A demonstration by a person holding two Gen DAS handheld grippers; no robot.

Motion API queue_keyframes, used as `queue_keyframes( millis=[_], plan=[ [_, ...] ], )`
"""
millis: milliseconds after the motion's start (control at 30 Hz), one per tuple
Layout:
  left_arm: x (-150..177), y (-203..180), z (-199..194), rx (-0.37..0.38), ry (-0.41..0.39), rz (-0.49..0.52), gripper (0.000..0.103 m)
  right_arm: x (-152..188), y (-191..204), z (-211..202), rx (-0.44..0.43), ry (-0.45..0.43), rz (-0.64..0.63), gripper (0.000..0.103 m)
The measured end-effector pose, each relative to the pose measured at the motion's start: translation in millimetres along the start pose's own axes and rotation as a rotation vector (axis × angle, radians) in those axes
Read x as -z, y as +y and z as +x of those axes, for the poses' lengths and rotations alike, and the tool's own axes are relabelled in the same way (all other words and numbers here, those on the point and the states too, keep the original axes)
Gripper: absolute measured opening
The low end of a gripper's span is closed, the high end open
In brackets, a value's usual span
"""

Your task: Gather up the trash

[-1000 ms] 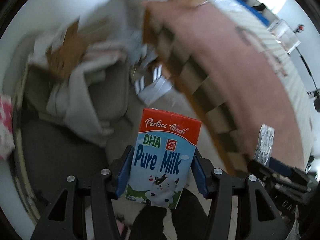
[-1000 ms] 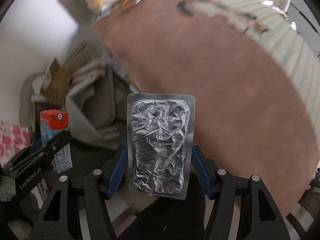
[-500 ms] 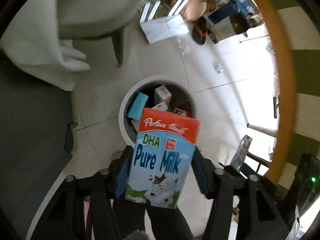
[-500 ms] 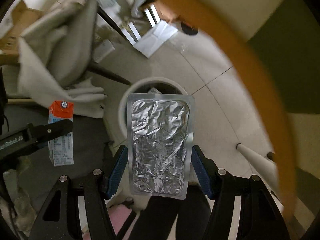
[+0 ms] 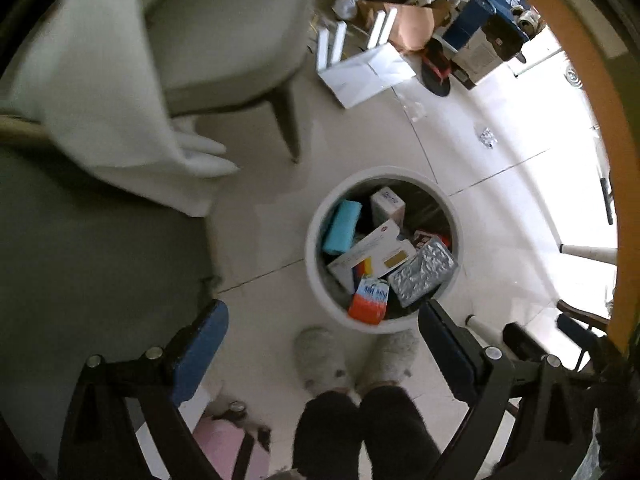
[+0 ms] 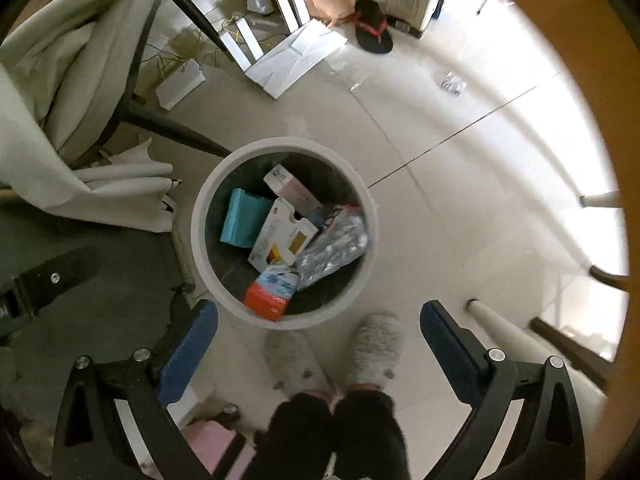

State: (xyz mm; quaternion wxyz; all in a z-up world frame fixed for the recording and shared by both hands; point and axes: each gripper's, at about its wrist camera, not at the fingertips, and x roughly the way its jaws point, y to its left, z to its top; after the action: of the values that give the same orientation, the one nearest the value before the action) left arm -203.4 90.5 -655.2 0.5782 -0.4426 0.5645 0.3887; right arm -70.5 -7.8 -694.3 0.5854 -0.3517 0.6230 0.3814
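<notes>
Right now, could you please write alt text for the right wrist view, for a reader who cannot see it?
The right gripper, jaws opening and empty, points down at a round white trash bin on a tiled floor. Inside lie a milk carton, a foil pack, a teal box and white cartons. A person's slippers stand beside the bin.

Pale tiled floor [image 6: 460, 208] with thin dark joints, glaring bright toward the right. At frame centre, a round white bin [image 6: 200, 236]; just below it, two fuzzy grey slippers [image 6: 376, 348]. In the upper part, flattened white cardboard [image 6: 296, 60], a black and red sandal [image 6: 374, 34] and a small crumpled wrapper [image 6: 454, 82]; chair legs [image 6: 168, 124] at left.
</notes>
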Motion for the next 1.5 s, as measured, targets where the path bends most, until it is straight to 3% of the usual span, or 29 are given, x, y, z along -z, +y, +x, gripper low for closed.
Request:
queue_keyframes(
  millis=[267,633,933,1233,1500],
  plan=[
    [43,0,-126,-0.025,-0.046,-0.009,0.097,24,13,-123,-0.007,-0.051,-0.018,0.102],
    [103,-17,-324,0.089,-0.13,0.042,0.097,71,3,-352,-0.159,-0.096,-0.076,0.102],
    [133,-24,-447,0.216,-0.26,0.016,0.097,103,-6,-503,-0.256,-0.202,-0.116,0.102],
    [159,-20,-518,0.26,-0.358,0.028,0.097,127,0,-581,-0.302,-0.256,-0.153,0.102],
    [175,-19,-539,0.288,-0.389,0.031,0.097,139,10,-612,-0.327,-0.272,-0.192,0.103]
  ],
)
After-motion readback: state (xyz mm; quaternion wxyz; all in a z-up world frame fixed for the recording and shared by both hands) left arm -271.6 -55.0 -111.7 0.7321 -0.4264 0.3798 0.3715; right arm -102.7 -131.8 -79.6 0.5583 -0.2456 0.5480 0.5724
